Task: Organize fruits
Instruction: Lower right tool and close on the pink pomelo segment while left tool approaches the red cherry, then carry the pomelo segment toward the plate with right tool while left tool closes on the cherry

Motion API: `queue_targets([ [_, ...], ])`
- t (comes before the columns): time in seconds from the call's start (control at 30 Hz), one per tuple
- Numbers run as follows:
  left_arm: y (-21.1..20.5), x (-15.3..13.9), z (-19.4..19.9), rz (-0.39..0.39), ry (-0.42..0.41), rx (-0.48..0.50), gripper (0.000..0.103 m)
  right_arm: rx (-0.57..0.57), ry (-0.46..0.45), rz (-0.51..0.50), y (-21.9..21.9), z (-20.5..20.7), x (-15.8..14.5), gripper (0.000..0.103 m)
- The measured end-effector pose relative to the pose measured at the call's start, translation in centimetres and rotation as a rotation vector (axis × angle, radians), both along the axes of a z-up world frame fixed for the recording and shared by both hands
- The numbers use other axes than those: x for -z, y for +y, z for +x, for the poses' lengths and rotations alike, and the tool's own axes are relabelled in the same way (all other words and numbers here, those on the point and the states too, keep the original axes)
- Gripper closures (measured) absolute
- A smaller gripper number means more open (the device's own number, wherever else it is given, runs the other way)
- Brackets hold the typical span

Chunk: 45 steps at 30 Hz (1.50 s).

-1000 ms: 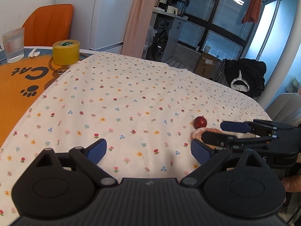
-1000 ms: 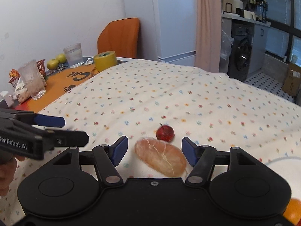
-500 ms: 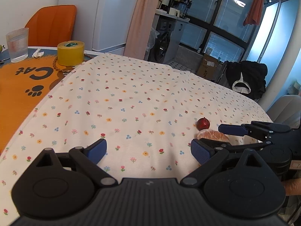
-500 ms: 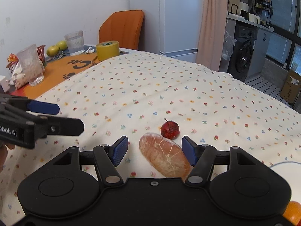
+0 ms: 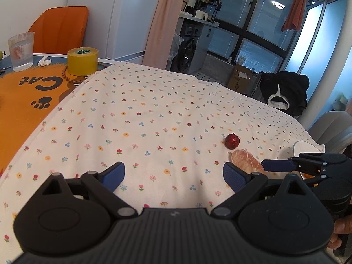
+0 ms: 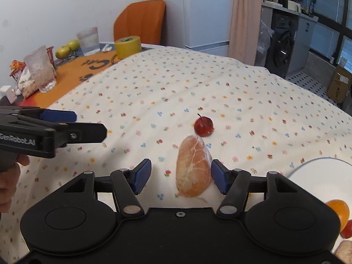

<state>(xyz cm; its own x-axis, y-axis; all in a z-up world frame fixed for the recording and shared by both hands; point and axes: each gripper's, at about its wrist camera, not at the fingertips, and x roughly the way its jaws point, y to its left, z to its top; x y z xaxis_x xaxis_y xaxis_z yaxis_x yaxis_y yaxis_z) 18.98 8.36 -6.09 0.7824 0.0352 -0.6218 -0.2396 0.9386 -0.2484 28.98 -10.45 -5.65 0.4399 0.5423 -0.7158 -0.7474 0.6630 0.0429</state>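
Note:
A peeled, plastic-wrapped orange-pink fruit segment [image 6: 193, 167] lies on the flowered tablecloth, between the spread fingers of my right gripper [image 6: 180, 177], which is open and close to it on the right side. Just beyond it sits a small red fruit [image 6: 203, 126] with a stem. The left wrist view shows the same segment [image 5: 245, 161] and red fruit [image 5: 232, 141] at the right, with the right gripper [image 5: 292, 167] reaching over the segment. My left gripper [image 5: 173, 176] is open over bare cloth, holding nothing.
A white plate [image 6: 319, 176] with orange fruit [image 6: 338, 208] sits at the right edge. Far left on the orange cat mat [image 5: 19, 101] stand a yellow tape roll [image 5: 82, 61], glasses [image 6: 88, 40], green-yellow fruits [image 6: 66, 48] and snack packets. An orange chair [image 5: 59, 26] is behind.
The right gripper has moved forward and lower around the wrapped segment, which now lies lengthwise between its fingers. The left gripper has drifted slightly; both stay open.

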Motion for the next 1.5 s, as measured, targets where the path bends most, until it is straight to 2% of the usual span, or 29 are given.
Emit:
queue_targets([
  [0.2, 0.2, 0.2, -0.1, -0.003, 0.002, 0.002, 0.007, 0.031, 0.013, 0.001, 0.4, 0.9, 0.9, 0.050],
  [0.33, 0.5, 0.4, -0.2, -0.006, 0.005, -0.006, 0.007, 0.028, -0.028, -0.036, 1.3, 0.7, 1.3, 0.051],
  [0.4, 0.6, 0.4, -0.2, -0.006, 0.005, -0.008, 0.007, 0.033, -0.042, -0.042, 1.4, 0.6, 1.3, 0.054],
  [0.5, 0.5, 0.4, -0.2, -0.008, 0.006, -0.006, 0.007, 0.045, -0.058, -0.047, 1.2, 0.8, 1.3, 0.066],
  [0.57, 0.4, 0.3, -0.1, -0.008, 0.005, -0.003, 0.007, 0.036, -0.061, -0.041, 0.9, 0.7, 1.3, 0.068],
  [0.83, -0.7, 0.0, 0.7, 0.001, -0.002, 0.024, 0.007, 0.024, -0.055, 0.009, 0.1, 0.3, 0.9, 0.070],
  [1.13, -1.9, -0.7, 2.0, 0.032, -0.012, 0.047, 0.008, 0.059, -0.064, 0.099, -1.8, 0.7, -1.2, 0.070],
  [1.5, -4.5, -0.9, 5.0, 0.061, -0.021, 0.115, 0.019, 0.148, -0.105, 0.150, -5.9, 1.9, -3.7, 0.070],
])
